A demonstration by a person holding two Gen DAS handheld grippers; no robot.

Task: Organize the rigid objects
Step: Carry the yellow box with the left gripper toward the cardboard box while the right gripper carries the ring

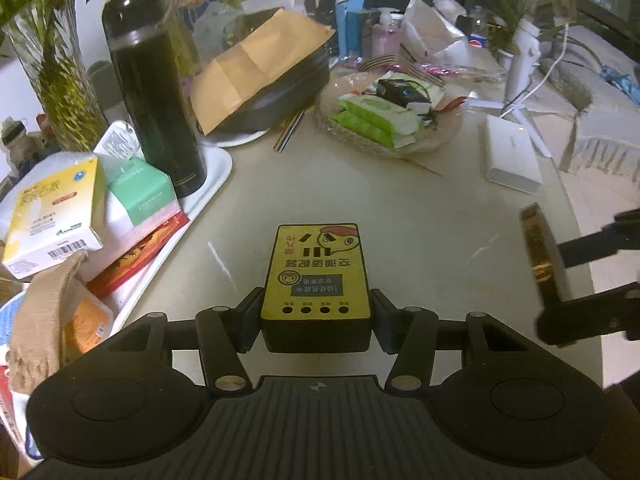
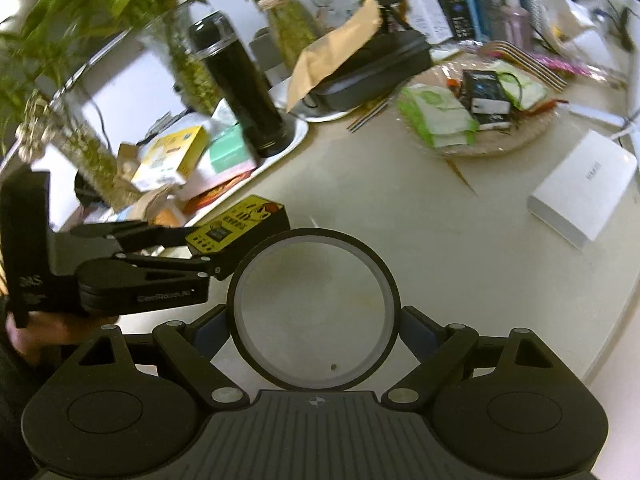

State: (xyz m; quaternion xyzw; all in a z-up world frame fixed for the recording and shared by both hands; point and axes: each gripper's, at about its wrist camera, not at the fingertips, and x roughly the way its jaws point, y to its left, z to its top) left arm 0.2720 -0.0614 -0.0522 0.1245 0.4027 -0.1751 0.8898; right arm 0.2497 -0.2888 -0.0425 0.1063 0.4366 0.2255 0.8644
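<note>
Left tongs (image 1: 316, 312) pinch yellow box (image 1: 316, 268); right tongs (image 2: 316, 328) apparently clamp ring (black) (image 2: 314, 308).

Tabletop (image 1: 400, 208) looked like smooth pale stone or laminate, slight sheen. Box (image 1: 316, 276) in the left gripper (image 1: 316, 312): matt black plastic shell, glossy yellow printed label. Ring (image 2: 314, 308) in the right gripper (image 2: 314, 328): matt black rim, smooth whitish inner band; material unclear. Gripper bodies were matt black plastic, ribbed on the centre plate, with bare metal pivot pins. Flask (image 1: 156, 92) was dark and glossy. Vase (image 1: 56, 80) clear glass. Envelope (image 1: 256, 68) matt brown paper. Tray (image 1: 212, 176) smooth white plastic. White box (image 1: 512, 156) smooth matt card.
</note>
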